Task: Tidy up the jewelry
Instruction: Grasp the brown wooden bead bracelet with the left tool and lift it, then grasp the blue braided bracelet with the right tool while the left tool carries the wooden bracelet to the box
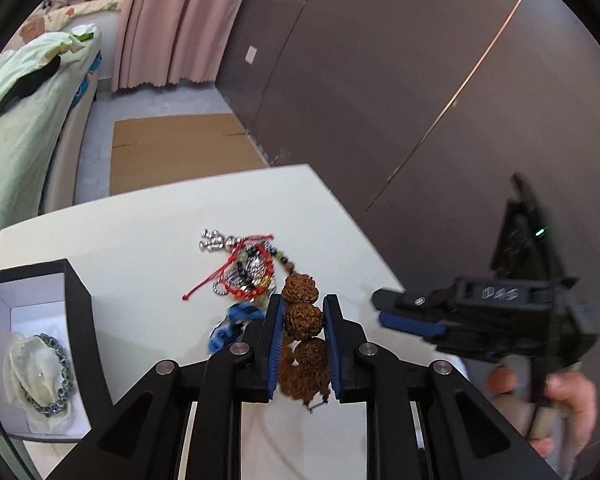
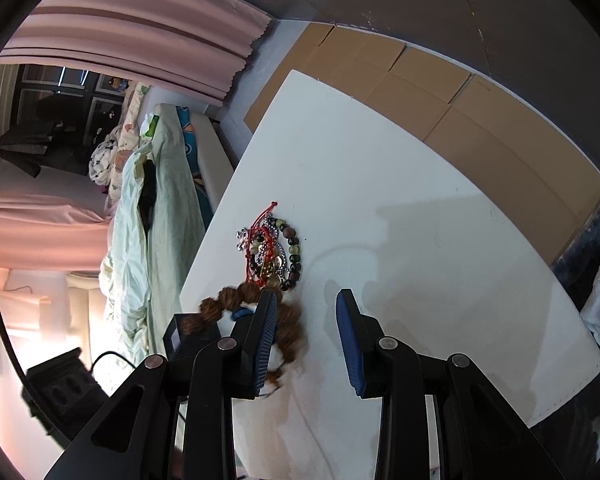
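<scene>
My left gripper [image 1: 303, 312] is shut on a bracelet of big brown wrinkled seed beads [image 1: 302, 320], which shows in the right wrist view [image 2: 236, 300] too. A tangle of jewelry [image 1: 248, 268] lies just beyond on the white table [image 1: 140, 240]: red cord bracelets, silver chain and charms, dark mixed beads; it also shows in the right wrist view [image 2: 274, 252]. A blue piece [image 1: 232, 322] lies left of my fingers. A black box [image 1: 32, 344] at the left holds a grey-blue bead bracelet [image 1: 58, 376] on white tissue. My right gripper [image 2: 306, 312] is open and empty, seen from the left wrist [image 1: 408, 312].
The white table [image 2: 420, 240] stands by a dark wall [image 1: 380, 80]. Flattened cardboard [image 1: 180, 152] lies on the floor beyond. A bed with green bedding [image 1: 16, 120] and pink curtains [image 1: 172, 20] are at the left.
</scene>
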Demonstrator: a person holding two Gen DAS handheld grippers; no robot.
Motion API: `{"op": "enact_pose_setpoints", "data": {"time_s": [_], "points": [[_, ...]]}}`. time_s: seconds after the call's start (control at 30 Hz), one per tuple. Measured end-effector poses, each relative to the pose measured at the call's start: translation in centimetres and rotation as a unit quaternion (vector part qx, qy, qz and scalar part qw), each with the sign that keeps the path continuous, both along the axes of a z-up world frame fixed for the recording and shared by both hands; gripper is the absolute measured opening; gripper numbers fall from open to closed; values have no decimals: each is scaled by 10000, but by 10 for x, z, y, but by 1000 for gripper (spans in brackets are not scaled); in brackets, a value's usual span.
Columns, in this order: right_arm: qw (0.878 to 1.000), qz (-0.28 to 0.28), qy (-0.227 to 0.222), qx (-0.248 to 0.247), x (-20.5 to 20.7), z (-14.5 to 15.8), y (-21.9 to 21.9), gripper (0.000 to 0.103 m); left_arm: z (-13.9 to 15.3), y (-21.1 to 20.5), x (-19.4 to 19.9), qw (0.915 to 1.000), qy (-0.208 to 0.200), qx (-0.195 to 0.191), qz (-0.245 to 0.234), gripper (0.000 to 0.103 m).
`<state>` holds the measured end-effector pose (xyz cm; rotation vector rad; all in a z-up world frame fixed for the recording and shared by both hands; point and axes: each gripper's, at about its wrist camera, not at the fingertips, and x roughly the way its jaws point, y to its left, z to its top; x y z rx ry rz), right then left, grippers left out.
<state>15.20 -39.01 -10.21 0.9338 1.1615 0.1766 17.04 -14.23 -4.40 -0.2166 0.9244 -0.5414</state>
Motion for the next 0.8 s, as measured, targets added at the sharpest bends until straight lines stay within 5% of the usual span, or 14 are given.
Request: {"op": "enact_pose_setpoints", "data": {"time_s": [0.43,0.8], "points": [[9980,625,-71,-17,5,-2,40,33,28,49,-7,9978,-139,-473,446,20],[9907,1346,22,-200,22,-11,96,35,44,95,-9,9937,-344,-515,935,20]]}}
